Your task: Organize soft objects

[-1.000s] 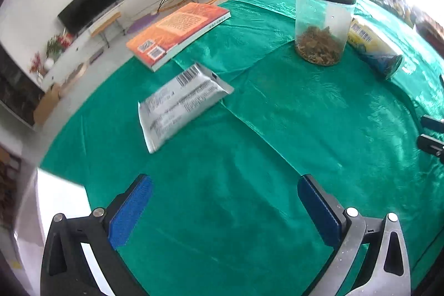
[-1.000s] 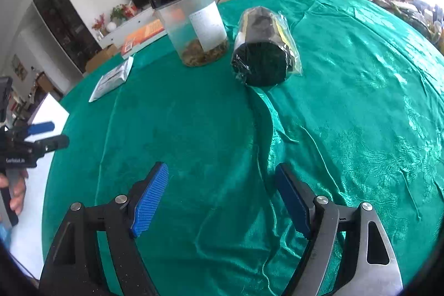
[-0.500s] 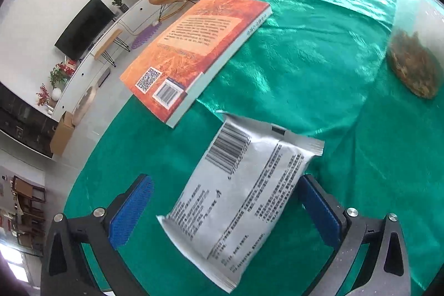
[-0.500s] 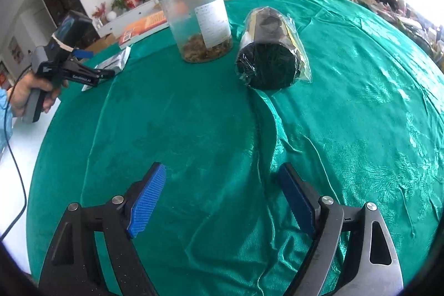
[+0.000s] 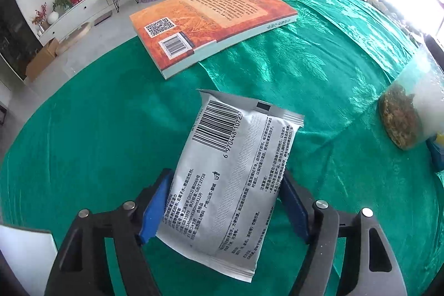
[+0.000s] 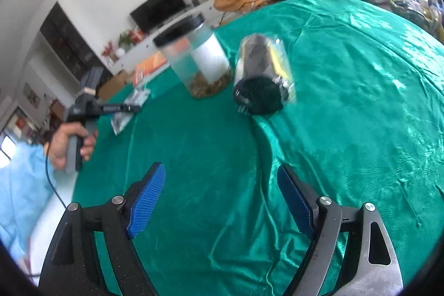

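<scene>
In the left wrist view the left tongs [image 5: 226, 201] straddle the near half of a grey packet [image 5: 233, 171] lying flat on the green table [image 5: 83, 135], their blue pads touching or nearly touching its long edges; whether they already squeeze it I cannot tell. An orange book [image 5: 211, 21] lies beyond, a clear jar [image 5: 413, 113] to the right. A good grip would likely press gently on the sides without crumpling the packet. In the right wrist view the right tongs [image 6: 222, 201] hang spread and empty above the cloth, a wrapped dark roll [image 6: 262, 79] lying on its side beside the jar [image 6: 197, 57], well ahead.
</scene>
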Demonstrator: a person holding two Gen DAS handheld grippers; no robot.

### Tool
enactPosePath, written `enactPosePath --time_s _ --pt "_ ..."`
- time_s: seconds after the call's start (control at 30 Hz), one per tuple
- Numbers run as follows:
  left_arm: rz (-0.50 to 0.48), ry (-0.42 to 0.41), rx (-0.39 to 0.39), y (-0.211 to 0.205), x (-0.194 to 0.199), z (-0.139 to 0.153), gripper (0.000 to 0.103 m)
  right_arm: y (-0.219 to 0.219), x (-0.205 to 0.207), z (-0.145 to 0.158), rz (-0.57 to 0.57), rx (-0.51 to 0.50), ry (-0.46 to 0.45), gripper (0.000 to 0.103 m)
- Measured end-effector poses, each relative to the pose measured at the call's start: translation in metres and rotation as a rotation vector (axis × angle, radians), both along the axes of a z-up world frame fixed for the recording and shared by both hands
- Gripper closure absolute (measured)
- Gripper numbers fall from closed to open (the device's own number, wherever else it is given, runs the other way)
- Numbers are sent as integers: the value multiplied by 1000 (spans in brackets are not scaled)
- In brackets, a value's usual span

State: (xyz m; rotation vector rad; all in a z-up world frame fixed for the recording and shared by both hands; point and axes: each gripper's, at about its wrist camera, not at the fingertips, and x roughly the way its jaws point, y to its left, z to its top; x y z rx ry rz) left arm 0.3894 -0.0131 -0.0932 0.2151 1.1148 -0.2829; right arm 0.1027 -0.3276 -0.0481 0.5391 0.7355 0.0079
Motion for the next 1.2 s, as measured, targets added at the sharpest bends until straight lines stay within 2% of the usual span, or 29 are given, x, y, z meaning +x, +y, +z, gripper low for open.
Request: enactPosePath --time_s 0.03,0.1,0.2,0.23,0.27,0.3,0.33,0.4,0.5,0.6,0.67,0.73,0.8,0.9,1.03,1.1,1.17,1.2 --pt "15 9 -12 -2 -8 0 30 -12 13 5 -40 12 23 17" --pt "51 25 -54 0 -27 0 30 -28 53 13 -43 8 83 17" --pt "92 57 -144 8 -53 8 30 -28 120 7 72 -100 204 17" --pt "101 61 -164 11 -61 11 30 -26 139 -3 127 -119 264 21" --pt "108 61 -182 12 -66 16 30 -26 152 -14 183 -87 312 29" --pt "111 57 -200 11 -71 21 30 -30 159 -21 217 -6 319 39" --pt "112 50 -217 15 -76 28 30 -34 162 -20 200 5 325 45" --pt "110 23 -240 21 -85 48 30 -41 162 -7 140 -57 318 46" --pt "120 -27 -304 44 -105 88 30 -53 151 29 76 -69 238 46" --pt "141 -95 -361 81 -135 133 30 -32 132 79 106 -197 160 46" --pt "177 -143 -379 117 -166 159 30 -1 120 110 178 -225 118 46" --pt "237 -181 -360 156 -201 174 30 45 103 137 282 -214 68 46" --pt "322 -206 -317 197 -239 178 30 102 84 156 414 -163 19 46" --pt "456 -193 -246 256 -293 168 30 198 55 170 622 -64 -29 46" --pt "605 -182 -138 312 -356 147 30 321 14 164 871 40 -11 46" --pt "669 -186 -87 327 -380 137 25 375 -5 152 970 70 16 45" --pt "721 -200 -78 340 -397 130 14 420 -19 136 1036 78 46 40" --pt "748 -211 -69 344 -404 128 12 440 -23 127 1065 69 64 38"
